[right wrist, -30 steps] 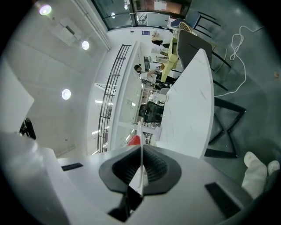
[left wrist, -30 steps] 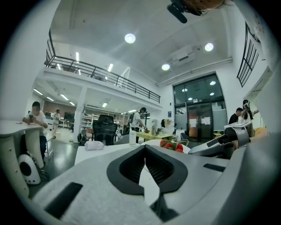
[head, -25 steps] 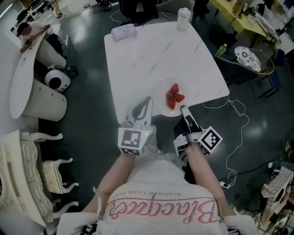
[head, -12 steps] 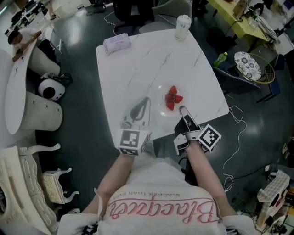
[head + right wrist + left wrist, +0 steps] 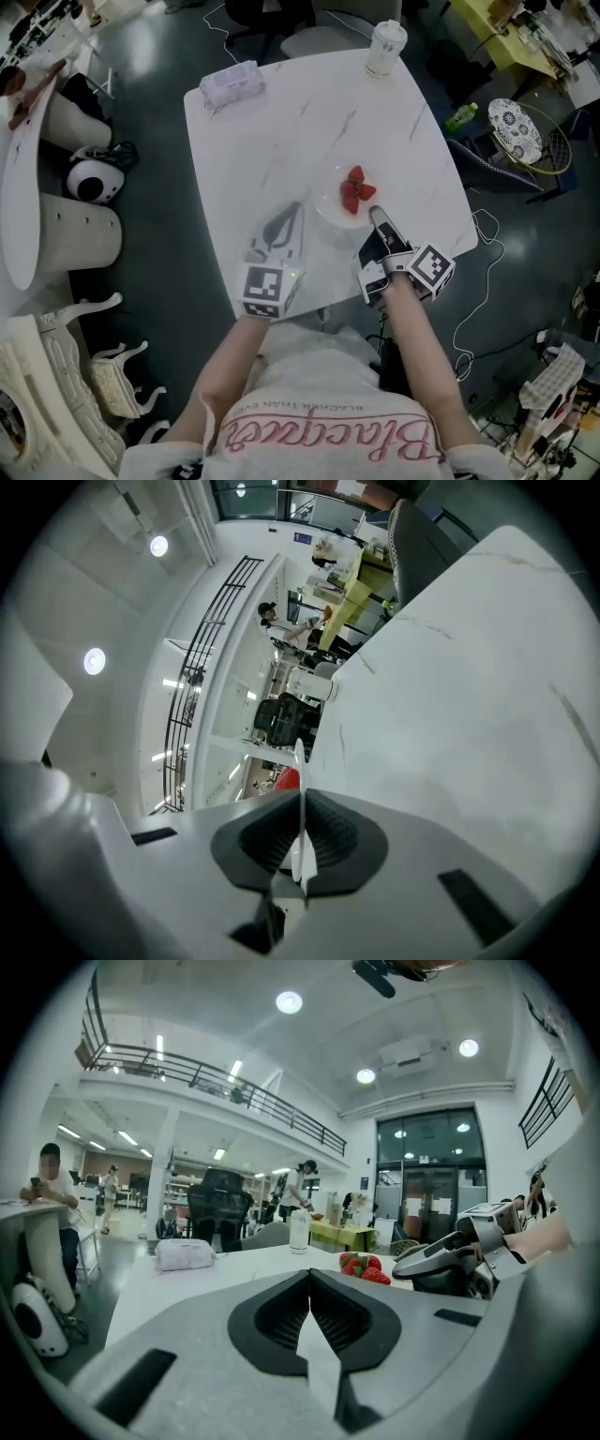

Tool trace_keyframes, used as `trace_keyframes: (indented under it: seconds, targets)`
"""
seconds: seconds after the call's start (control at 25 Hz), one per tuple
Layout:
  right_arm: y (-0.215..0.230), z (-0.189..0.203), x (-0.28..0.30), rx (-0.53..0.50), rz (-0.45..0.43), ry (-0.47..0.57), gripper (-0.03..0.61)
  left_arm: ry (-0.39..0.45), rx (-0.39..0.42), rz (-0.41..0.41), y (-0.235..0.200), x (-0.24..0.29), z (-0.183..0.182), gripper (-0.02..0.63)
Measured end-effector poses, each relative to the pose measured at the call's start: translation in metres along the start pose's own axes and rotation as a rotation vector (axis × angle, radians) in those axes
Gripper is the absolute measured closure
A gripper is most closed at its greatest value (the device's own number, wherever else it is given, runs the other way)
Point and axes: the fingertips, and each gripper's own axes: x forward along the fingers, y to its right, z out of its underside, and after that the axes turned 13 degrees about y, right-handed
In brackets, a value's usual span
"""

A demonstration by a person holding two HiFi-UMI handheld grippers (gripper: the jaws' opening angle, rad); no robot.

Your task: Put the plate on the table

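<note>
A small white plate (image 5: 327,209) with three strawberries (image 5: 356,192) sits low over the white marble table (image 5: 281,131), right of its middle; I cannot tell whether it touches. My right gripper (image 5: 375,216) is shut on the plate's near rim, which shows edge-on as a thin white line (image 5: 298,789) between the jaws, with a strawberry (image 5: 289,779) behind. My left gripper (image 5: 292,208) hangs over the table to the plate's left, shut and holding nothing (image 5: 307,1274). From it the strawberries (image 5: 366,1267) and the right gripper (image 5: 450,1260) show to the right.
A lidded paper cup (image 5: 385,47) stands at the table's far right corner and a tissue pack (image 5: 231,82) lies at the far left corner. A white round table (image 5: 23,169) and a chair with a patterned cushion (image 5: 514,127) flank the table. Cables trail on the dark floor.
The right gripper has carried the plate from the table's near edge further in over the tabletop. The left gripper has moved forward alongside it, still shut.
</note>
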Motion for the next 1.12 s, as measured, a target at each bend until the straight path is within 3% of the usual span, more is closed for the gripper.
trace_keyframes:
  seconds: [0.52, 0.8, 1.12]
  targets:
    - [0.030, 0.019, 0.088, -0.112, 0.050, -0.119, 0.566, -0.049, -0.039, -0.018, -0.044, 0.055, 0.051, 0.607]
    - [0.053, 0.032, 0.113, -0.205, 0.125, -0.182, 0.566, -0.077, -0.052, -0.036, -0.058, 0.080, 0.064, 0.607]
    - [0.077, 0.025, 0.124, -0.511, 0.253, -0.205, 0.553, -0.100, -0.048, -0.016, -0.054, 0.088, 0.072, 0.607]
